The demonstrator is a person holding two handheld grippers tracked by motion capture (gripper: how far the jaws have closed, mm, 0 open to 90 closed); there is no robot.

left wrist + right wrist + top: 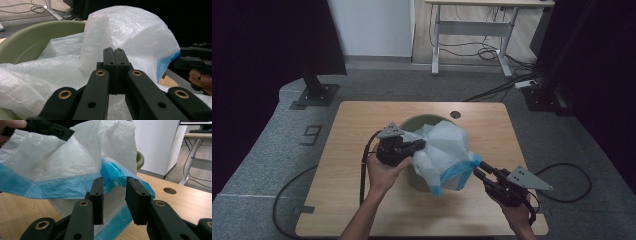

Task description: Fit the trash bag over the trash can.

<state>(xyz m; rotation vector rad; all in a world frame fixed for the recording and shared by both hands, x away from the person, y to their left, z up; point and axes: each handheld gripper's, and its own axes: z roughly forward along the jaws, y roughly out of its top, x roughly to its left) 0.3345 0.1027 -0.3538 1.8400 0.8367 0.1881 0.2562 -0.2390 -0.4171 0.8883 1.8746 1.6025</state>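
A white plastic bag (444, 145) with a blue hem (112, 171) billows out of a green bin (422, 120) at the middle of the wooden table (362, 120). My left gripper (421, 146) is at the bag's left side, its jaws pressed together on the white film (130, 27). In the right gripper view that left gripper (50, 128) holds the film up at the top left. My right gripper (477, 170) reaches in from the right at the hem. Its jaws stand apart around a fold of the blue hem, and the pads do not press on it.
A round cable hole (455, 114) sits in the table behind the bin. Black stands (314, 85) rise at both sides on the grey floor. A white-legged desk (472, 30) with loose cables (492, 52) stands at the back. Bare tabletop lies left and in front of the bin.
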